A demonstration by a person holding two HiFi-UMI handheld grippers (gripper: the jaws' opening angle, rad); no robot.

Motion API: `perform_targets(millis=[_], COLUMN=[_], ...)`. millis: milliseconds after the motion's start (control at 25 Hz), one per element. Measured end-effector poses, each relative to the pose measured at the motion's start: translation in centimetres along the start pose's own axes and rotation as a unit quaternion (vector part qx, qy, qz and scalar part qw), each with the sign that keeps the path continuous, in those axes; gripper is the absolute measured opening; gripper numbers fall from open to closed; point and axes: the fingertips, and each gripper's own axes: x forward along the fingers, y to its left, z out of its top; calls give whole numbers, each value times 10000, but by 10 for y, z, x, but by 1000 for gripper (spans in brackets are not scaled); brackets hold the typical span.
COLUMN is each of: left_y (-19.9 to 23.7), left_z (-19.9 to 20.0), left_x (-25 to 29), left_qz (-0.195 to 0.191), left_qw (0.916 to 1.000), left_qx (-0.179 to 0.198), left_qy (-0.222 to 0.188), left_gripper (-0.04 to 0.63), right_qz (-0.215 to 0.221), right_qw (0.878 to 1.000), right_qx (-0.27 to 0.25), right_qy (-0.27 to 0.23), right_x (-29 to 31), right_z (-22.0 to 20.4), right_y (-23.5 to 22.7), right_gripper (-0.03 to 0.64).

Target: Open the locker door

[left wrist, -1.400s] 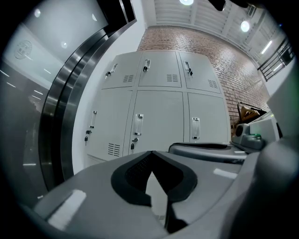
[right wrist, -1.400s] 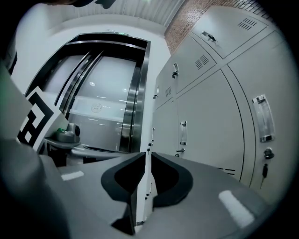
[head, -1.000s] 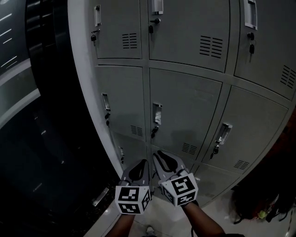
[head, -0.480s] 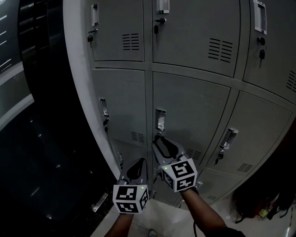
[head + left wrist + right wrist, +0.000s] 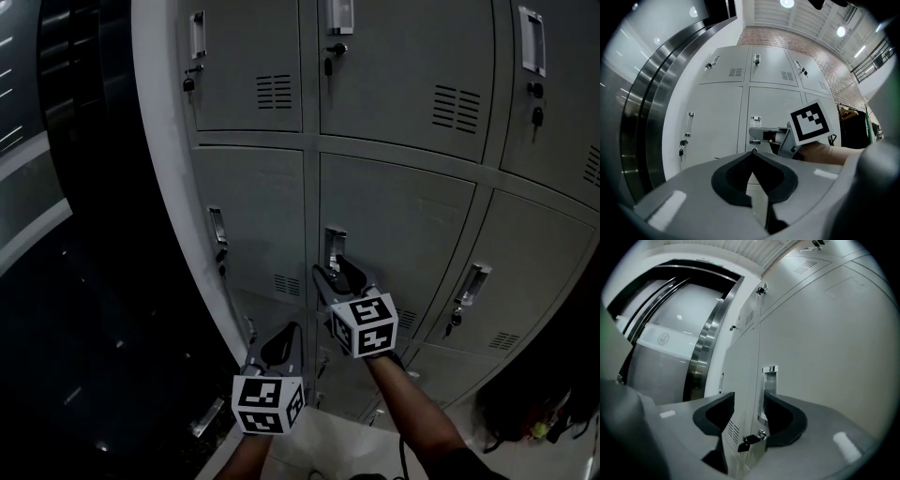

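Observation:
The grey locker door (image 5: 403,234) in the middle row has a recessed metal handle (image 5: 335,246) at its left edge, with a key hanging in the lock (image 5: 749,441) below it. My right gripper (image 5: 337,275) is right at that handle; its jaws have just been opening and stand open. In the right gripper view the handle (image 5: 769,385) shows between the jaws of my right gripper (image 5: 749,401), and no pad presses on it. My left gripper (image 5: 281,339) hangs lower and to the left, away from the doors, with its jaws shut on nothing, as the left gripper view also shows (image 5: 753,152).
More grey locker doors with handles and keys surround the middle one, such as the left neighbour (image 5: 253,216). A dark curved glass and steel wall (image 5: 75,234) runs along the left. A black bag (image 5: 534,412) lies on the floor at the lower right.
My right gripper has travelled up and forward from beside the left gripper to the middle door's handle, and its jaws have opened. The left gripper has barely shifted.

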Motion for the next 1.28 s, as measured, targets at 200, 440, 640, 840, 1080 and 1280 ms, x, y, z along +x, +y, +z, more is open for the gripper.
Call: perform_targets(millis=[200,440,640,840,1080,1280], left_y=[10,16,30,33,33,17], left_z=[-4,-8,-11,-13,-14,-9], left_x=[-8,-15,-23,-24,-25,-33], left_qz=[103,190,342,346,371,354], left_qw=[9999,9998,9994,9994,9993,9993], left_qx=[22,-18,30,-17,-100,-95], left_qy=[25,67,88,97,24,-35], left_gripper=[5,5,5,5,5,5], right_qz=[-81,-267,-406,-307,-108,81], right_qw=[9999,9994,9987,9989,9996,9998], right_qx=[33,201,299,364,227,151], right_qy=[56,50,27,60,108,128], right_x=[11,21,19,16,0,-21], right_z=[1,1,2,3,6,7], right_y=[-5,-8,-13,-9,4,21], right_gripper=[176,149,112,110,66,49])
